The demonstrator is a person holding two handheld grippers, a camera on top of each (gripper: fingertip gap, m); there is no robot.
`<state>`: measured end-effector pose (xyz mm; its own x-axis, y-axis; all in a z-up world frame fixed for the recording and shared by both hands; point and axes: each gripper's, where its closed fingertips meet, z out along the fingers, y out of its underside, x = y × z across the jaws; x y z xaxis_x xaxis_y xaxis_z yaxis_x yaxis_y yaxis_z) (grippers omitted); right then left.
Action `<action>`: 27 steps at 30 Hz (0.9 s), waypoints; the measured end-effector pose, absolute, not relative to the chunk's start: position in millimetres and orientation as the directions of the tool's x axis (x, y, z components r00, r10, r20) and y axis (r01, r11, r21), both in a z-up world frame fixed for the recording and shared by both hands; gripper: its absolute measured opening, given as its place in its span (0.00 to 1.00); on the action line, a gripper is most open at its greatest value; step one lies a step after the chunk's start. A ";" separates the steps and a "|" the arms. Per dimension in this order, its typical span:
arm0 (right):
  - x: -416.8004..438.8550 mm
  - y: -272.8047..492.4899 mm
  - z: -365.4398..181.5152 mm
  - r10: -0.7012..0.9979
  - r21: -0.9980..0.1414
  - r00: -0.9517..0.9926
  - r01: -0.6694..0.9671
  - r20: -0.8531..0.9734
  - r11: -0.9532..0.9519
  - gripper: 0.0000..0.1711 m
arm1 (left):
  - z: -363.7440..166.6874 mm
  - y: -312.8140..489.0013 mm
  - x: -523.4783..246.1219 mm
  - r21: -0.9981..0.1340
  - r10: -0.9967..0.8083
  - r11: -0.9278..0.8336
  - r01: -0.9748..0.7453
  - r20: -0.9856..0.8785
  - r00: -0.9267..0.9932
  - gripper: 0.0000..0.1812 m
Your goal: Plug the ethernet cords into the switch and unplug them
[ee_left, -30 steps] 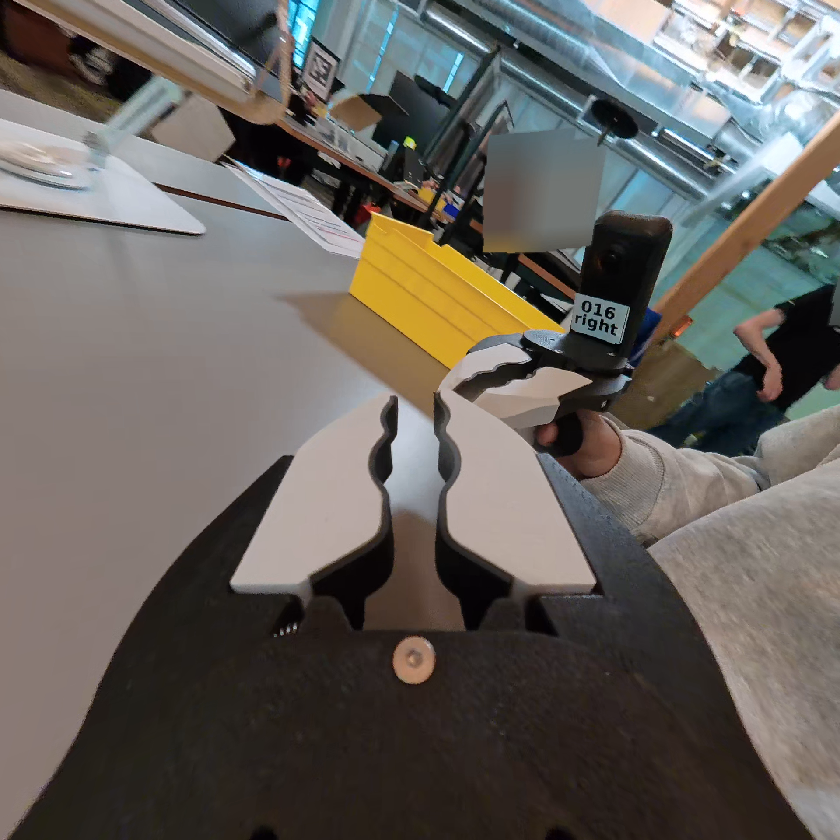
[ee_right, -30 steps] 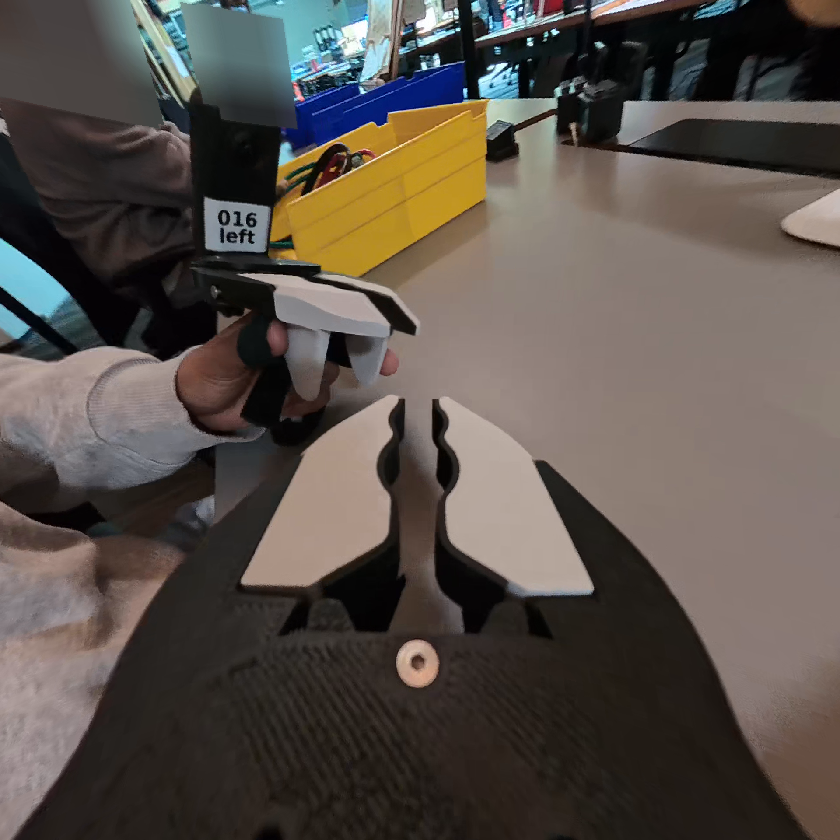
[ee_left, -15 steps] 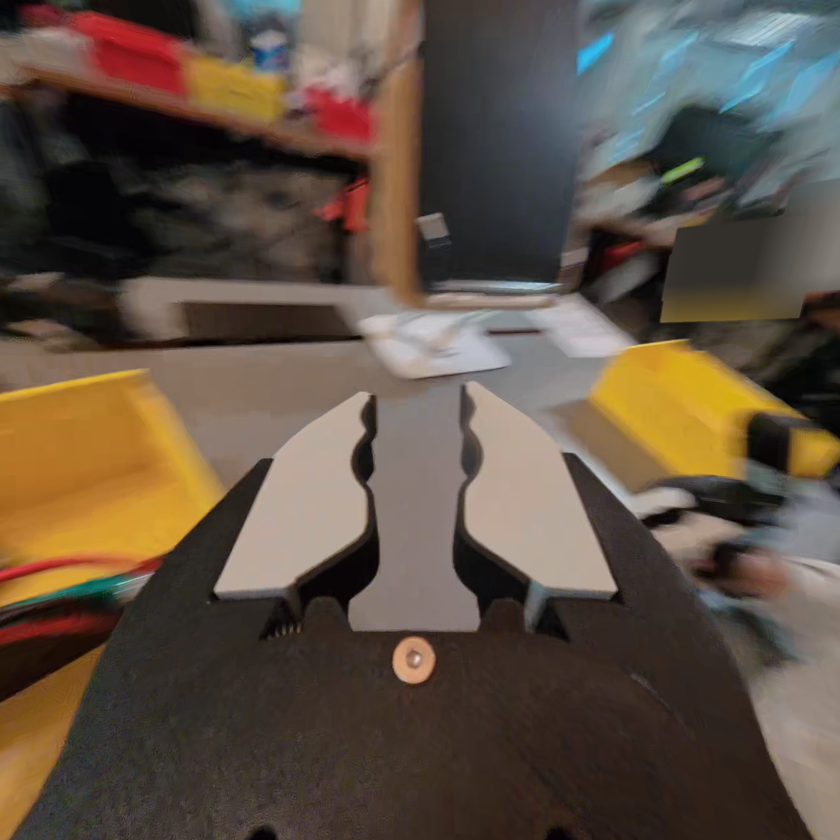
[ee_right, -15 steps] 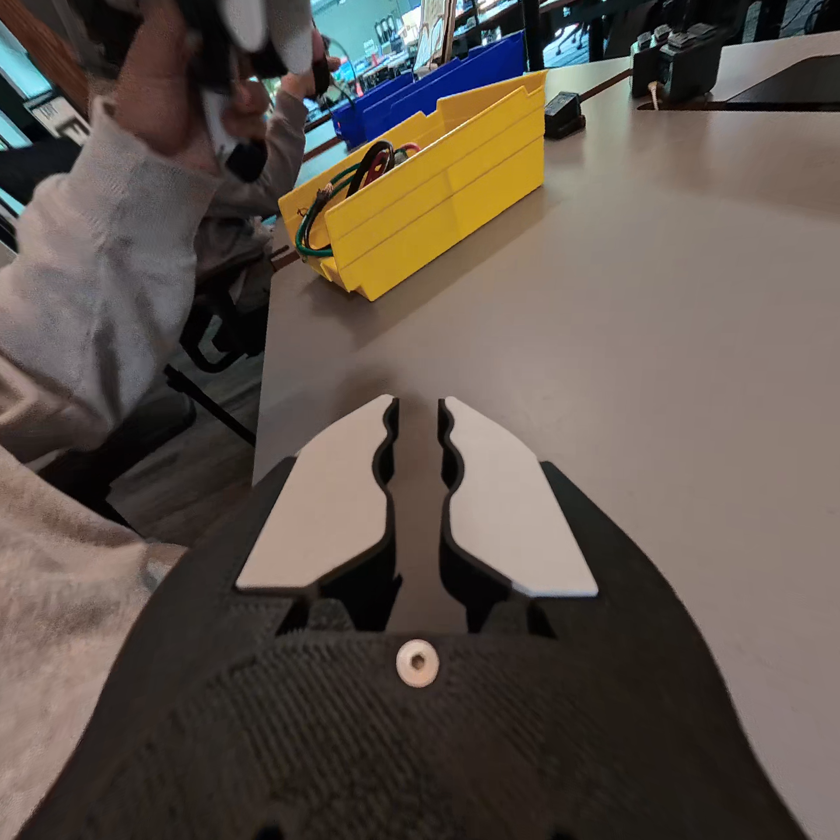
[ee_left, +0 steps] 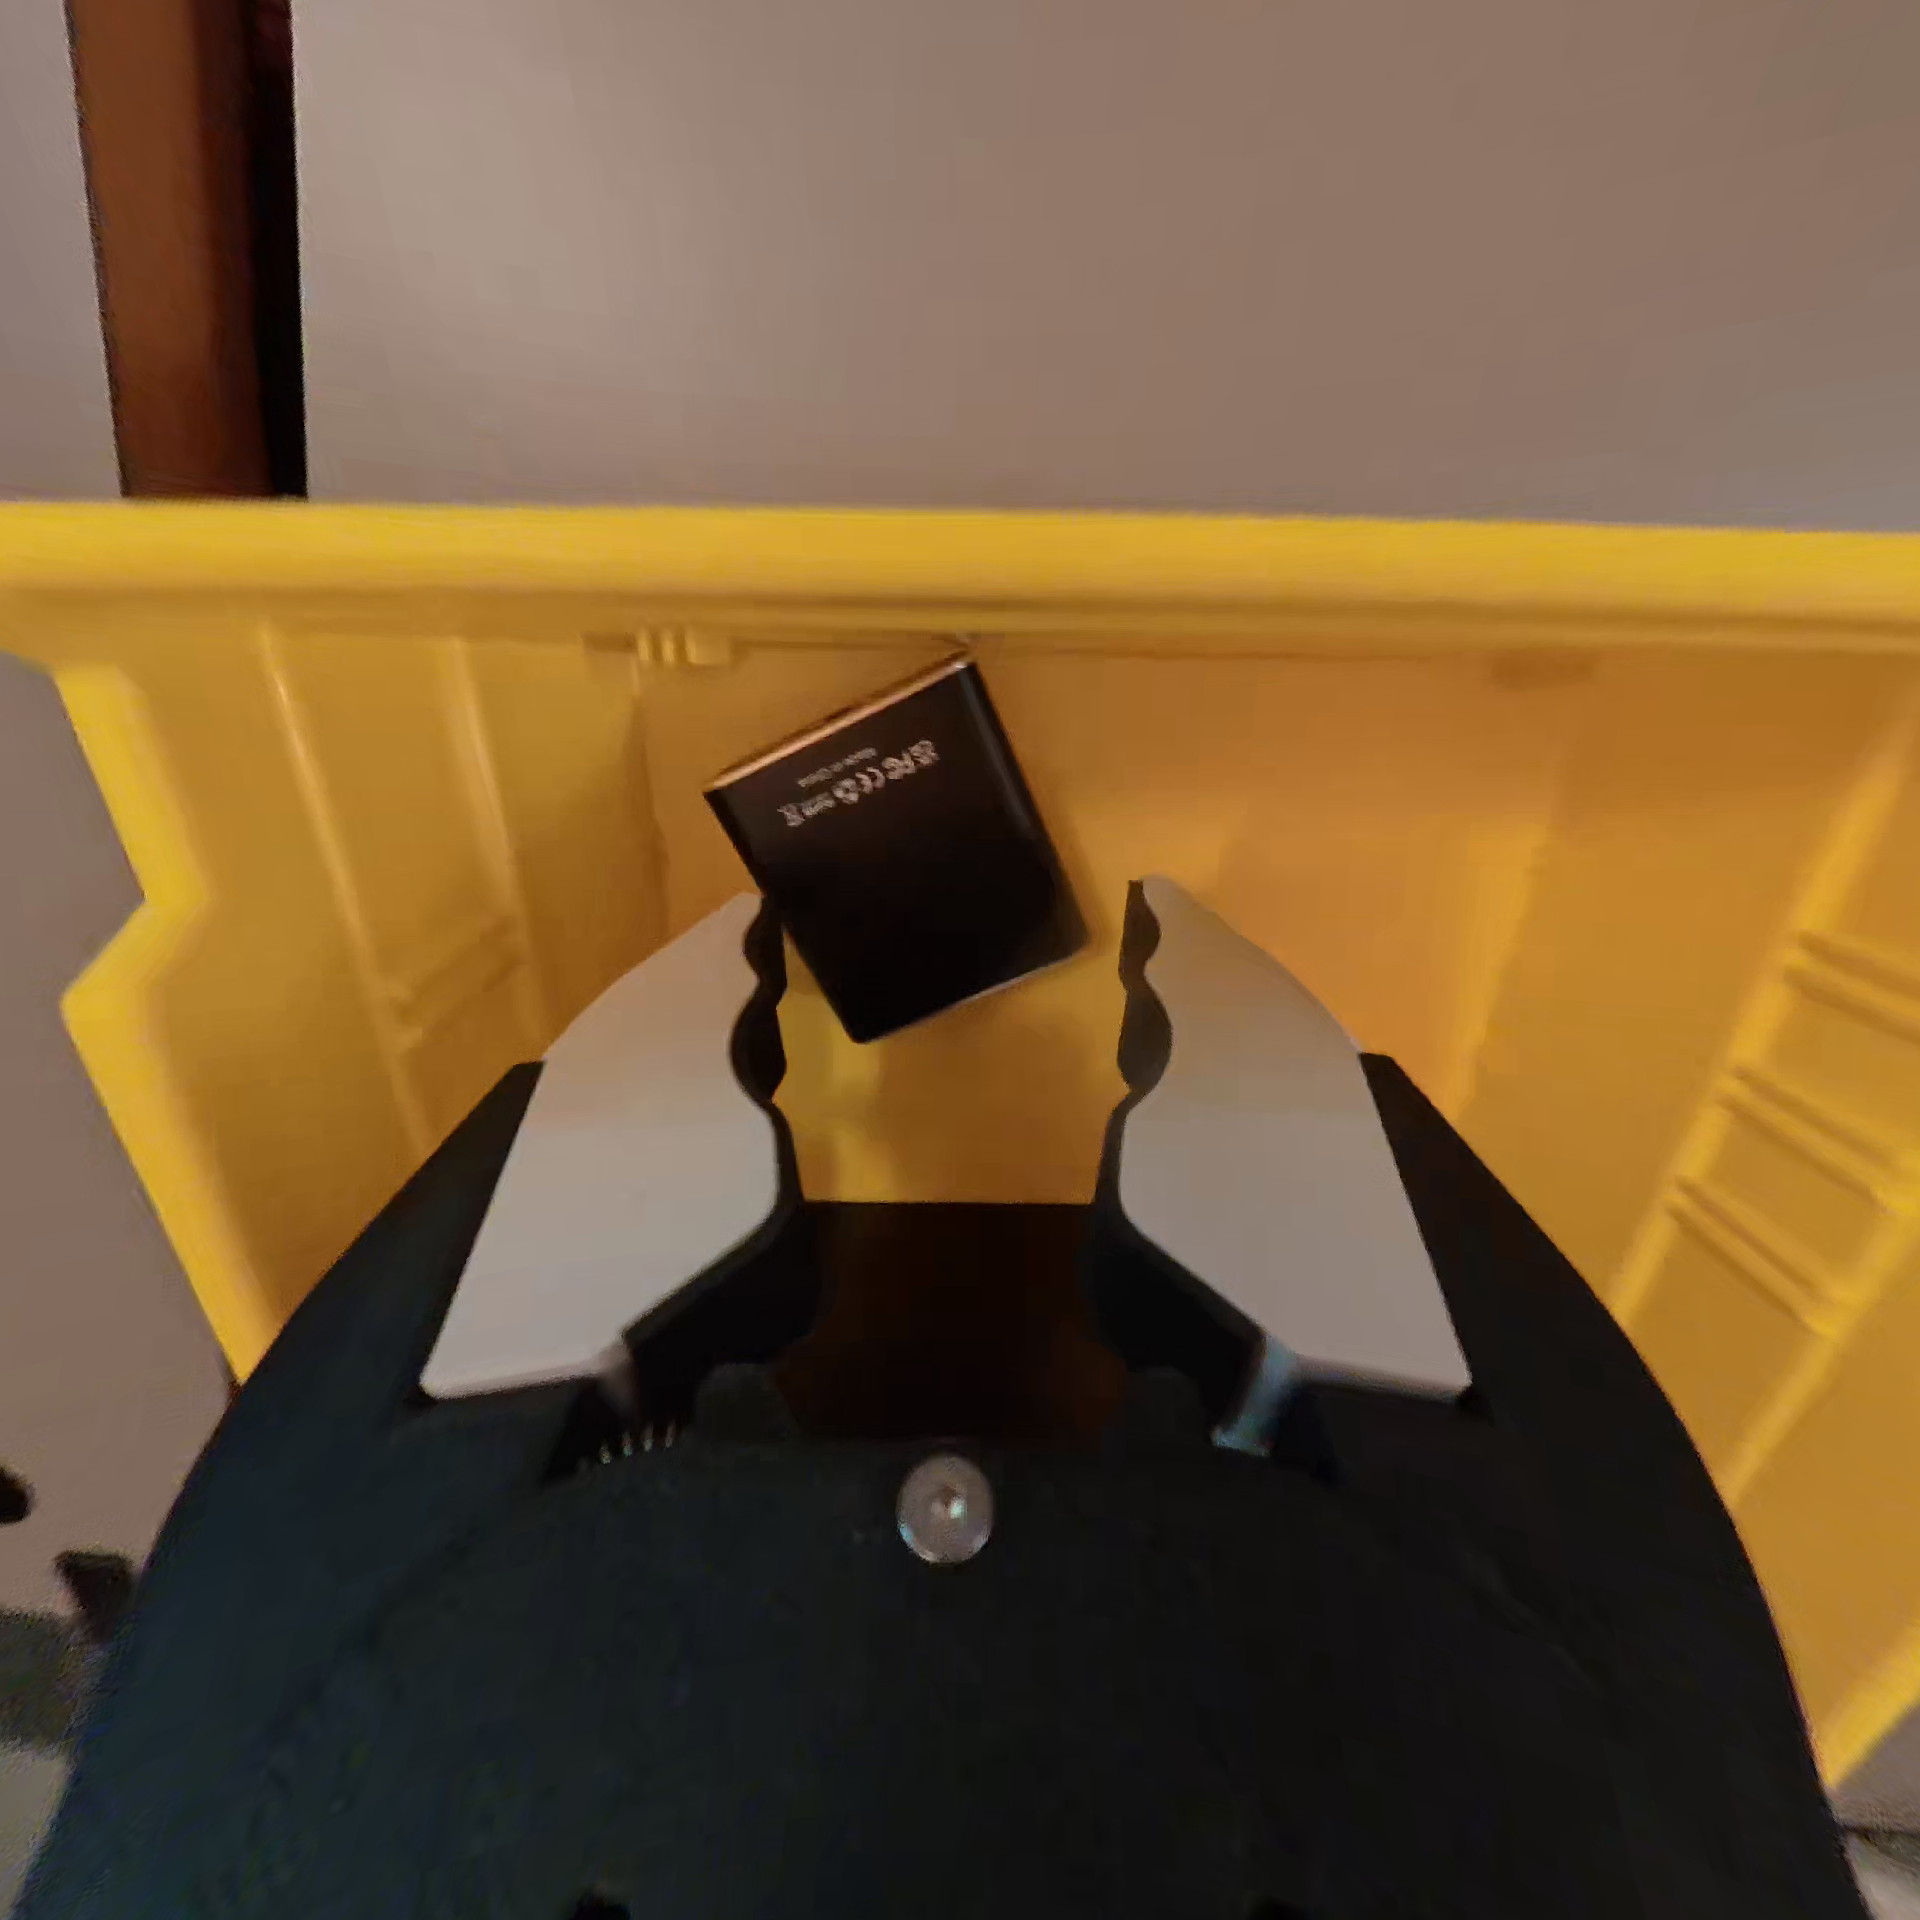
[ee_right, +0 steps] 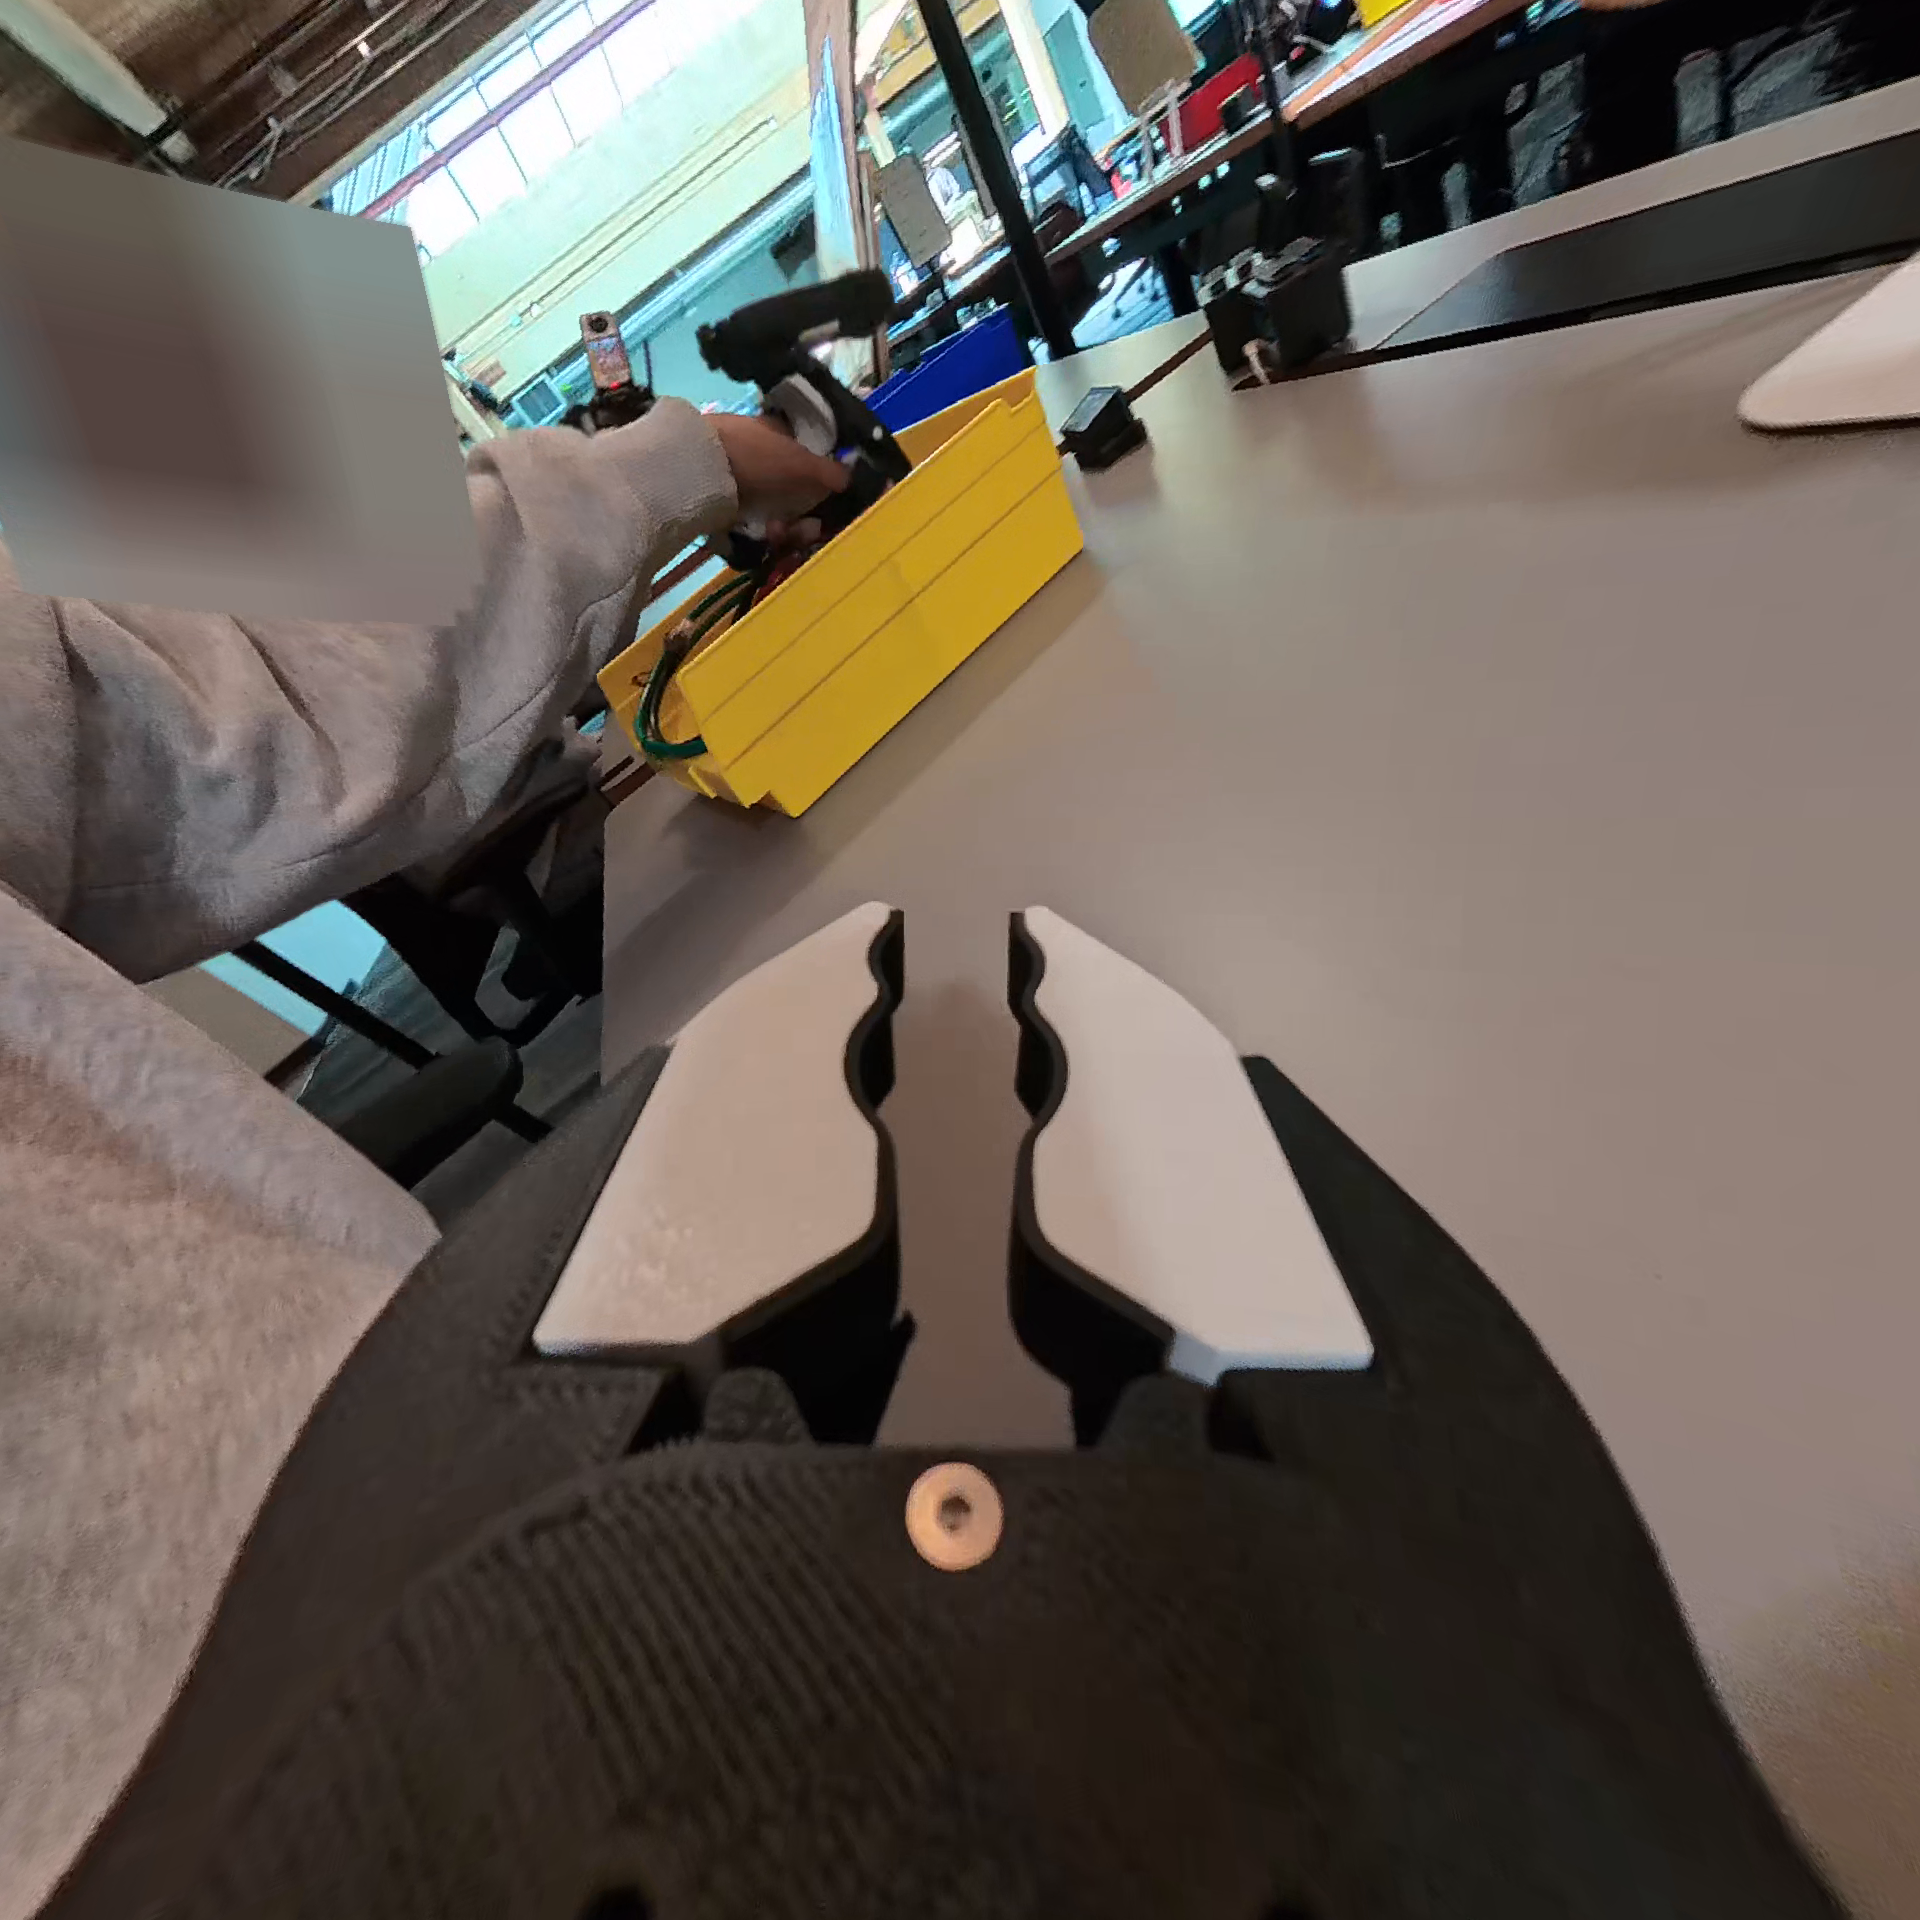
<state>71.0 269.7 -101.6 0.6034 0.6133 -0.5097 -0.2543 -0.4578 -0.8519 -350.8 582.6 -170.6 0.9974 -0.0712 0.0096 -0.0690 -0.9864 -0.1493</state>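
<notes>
In the left wrist view my left gripper [ee_left: 945, 899] is open and empty, pointing down into a yellow bin [ee_left: 1039, 571]. A small black switch box [ee_left: 904, 842] lies on the bin floor, tilted against the far wall, just beyond and between my fingertips, not gripped. In the right wrist view the left gripper [ee_right: 821, 416] shows reaching into the same bin [ee_right: 883, 623], where green and red cords [ee_right: 665, 707] lie at the near end. My right gripper [ee_right: 956, 916] is empty, jaws a narrow gap apart, low over the grey table [ee_right: 1455, 831].
A small black device [ee_right: 1101, 436] sits on the table behind the bin, with a blue bin [ee_right: 956, 364] beyond it. A white object [ee_right: 1849, 364] and a black mat [ee_right: 1610, 281] lie at the far right. A person's grey sleeve [ee_right: 312, 675] fills the left.
My left gripper swung away from the table, came over the yellow bin pointing down and opened wide. The right gripper stayed low over the table with the same narrow gap.
</notes>
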 end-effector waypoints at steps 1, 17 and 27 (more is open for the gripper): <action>75.9 270.2 -102.0 0.602 -0.849 0.610 -0.267 -0.515 -0.456 0.11 | -174.1 583.2 -356.2 -0.121 -0.077 -0.990 -0.079 -0.024 0.997 0.34; 107.4 268.2 -97.5 0.515 -0.751 0.548 -0.449 -0.659 -0.484 0.13 | -134.4 588.1 -351.1 -0.264 -0.265 -0.924 -0.278 -0.084 0.960 0.34; 96.8 262.6 -94.8 0.539 -0.763 0.542 -0.425 -0.645 -0.487 0.13 | 18.0 530.4 -231.0 -0.645 -0.541 -0.668 -0.371 0.079 0.837 0.33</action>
